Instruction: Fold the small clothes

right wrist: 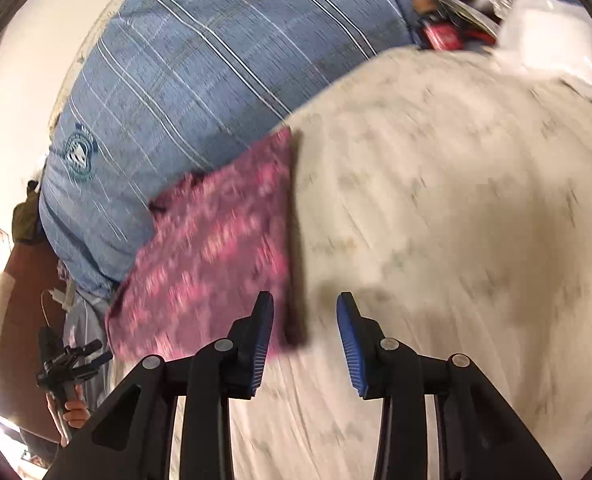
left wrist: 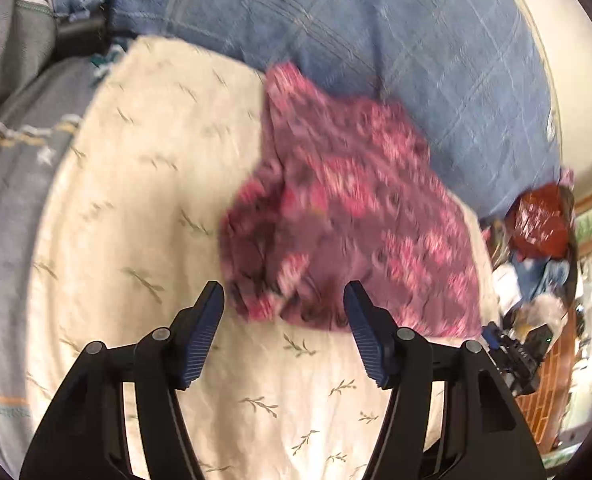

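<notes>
Two wrist views are looking down on a bed covered with a cream sheet (left wrist: 144, 208) printed with small green sprigs.

In the left wrist view, the left tongs (left wrist: 284, 292) are hanging spread wide, holding nothing, their tips just short of the near edge of a small pink patterned garment (left wrist: 347, 216). The garment is lying rumpled on the sheet, its far corner reaching a blue plaid blanket (left wrist: 375, 32). This view alone is showing grey striped fabric (left wrist: 12, 184) along the left side, a red bag (left wrist: 539, 220) among clutter off the right edge of the bed, and the other tongs as a dark shape at lower right.

In the right wrist view, the right tongs (right wrist: 304, 304) are also standing open and empty. Here the pink patterned garment (right wrist: 216, 252) is looking flatter, with one straight edge running toward the tongs' left finger. Only this view is showing a crest on the blue plaid blanket (right wrist: 184, 80) and white plastic (right wrist: 551, 36) at the far corner.

Right of the garment, bare cream sheet (right wrist: 455, 200) is stretching wide. Both views are blurred.
</notes>
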Available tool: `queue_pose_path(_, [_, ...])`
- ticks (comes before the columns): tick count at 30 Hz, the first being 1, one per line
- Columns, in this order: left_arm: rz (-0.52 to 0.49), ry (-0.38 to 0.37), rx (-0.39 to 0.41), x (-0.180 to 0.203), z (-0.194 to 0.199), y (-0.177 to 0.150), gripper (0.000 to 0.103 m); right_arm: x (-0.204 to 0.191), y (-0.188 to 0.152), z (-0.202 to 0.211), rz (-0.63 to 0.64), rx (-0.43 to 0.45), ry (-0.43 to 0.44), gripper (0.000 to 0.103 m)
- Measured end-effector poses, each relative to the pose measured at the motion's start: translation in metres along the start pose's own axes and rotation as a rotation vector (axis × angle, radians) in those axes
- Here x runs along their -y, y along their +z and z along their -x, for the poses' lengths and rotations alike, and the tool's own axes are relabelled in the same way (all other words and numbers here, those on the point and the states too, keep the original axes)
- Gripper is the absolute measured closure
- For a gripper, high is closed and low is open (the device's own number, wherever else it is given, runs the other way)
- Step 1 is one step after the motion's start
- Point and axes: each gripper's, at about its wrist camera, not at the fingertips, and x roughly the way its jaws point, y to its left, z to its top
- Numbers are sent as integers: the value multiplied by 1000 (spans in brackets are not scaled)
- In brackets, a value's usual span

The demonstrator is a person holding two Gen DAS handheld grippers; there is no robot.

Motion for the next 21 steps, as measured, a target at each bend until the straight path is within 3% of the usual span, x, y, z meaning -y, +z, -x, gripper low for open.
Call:
queue_pose_path(4, [9,41,15,7,-16,1,42,0,-6,-7,-47,-35,57,61])
queue_pose_path(5, [21,44,33,6,-17,2,48,-1,-10,-11,-51,-44,73,61])
queue_pose_path(6, [32,47,48,3,-16,3,56,-3,-10,-16,-55,-51,78,61])
queue_pose_path(7, [50,45,53,1,-16,6,78,-6,-10,-22,-62,-48,97,62])
queue_pose_path(8, [75,27,49,-4,-15,9,88,-9,-10,-27,-62,-51,121,73])
queue_pose_path(9, [111,-3,52,-9,-12,11,90,-13,-9,-31,-59,-54,132,88])
queue_pose_path(10, [141,-23,65,-14,-6,13,100,-18,-4,-33,-59,-52,147,94])
queue_pose_path(13, [152,-49,114,-20,15,17,100,-29,9,-9,-50,61,226,95])
queue_pose_path(15, [136,16,104,-23,12,19,100,-31,12,0,-40,89,229,95])
queue_pose_path(18, [185,45,26,-36,-11,15,100,-20,6,-12,-47,34,169,95])
queue_pose_path(21, [250,3,40,-47,-8,9,98,-8,-7,-26,-50,-26,97,95])
